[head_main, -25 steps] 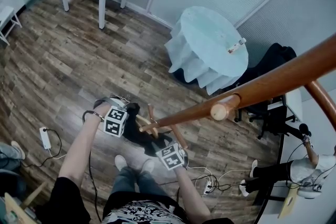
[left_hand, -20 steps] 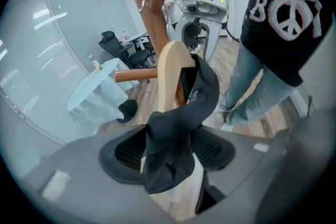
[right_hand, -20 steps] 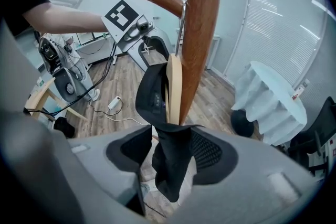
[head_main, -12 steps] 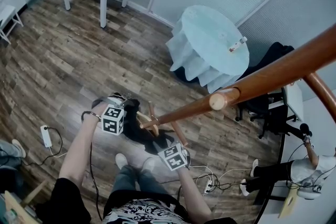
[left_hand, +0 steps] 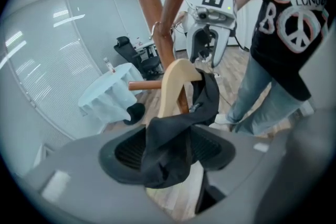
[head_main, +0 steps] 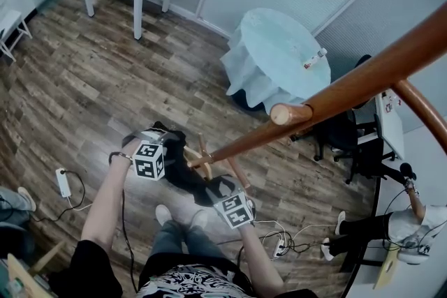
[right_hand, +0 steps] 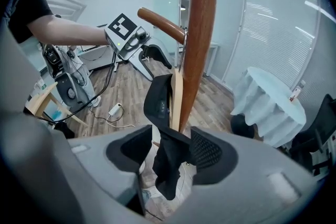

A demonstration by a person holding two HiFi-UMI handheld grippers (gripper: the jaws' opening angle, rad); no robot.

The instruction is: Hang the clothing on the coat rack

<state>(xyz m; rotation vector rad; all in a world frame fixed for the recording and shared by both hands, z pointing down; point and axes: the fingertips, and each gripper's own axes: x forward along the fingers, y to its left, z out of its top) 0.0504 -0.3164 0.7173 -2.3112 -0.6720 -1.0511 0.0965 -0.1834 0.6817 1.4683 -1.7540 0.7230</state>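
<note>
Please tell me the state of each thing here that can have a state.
left tool: shut on black cloth garment
right tool: shut on the same garment
black cloth garment: draped on pale wooden hanger
brown wooden coat rack: upright
round table: covered with light blue cloth

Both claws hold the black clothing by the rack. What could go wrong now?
The left gripper and right gripper each pinch only a bunched fold of the black garment, not the wooden hanger, so the hanger could slide out and drop. The hanger sits close beside the coat rack pole, where a peg might snag the cloth. Cables trail by the person's shoes, a possible trip.
</note>
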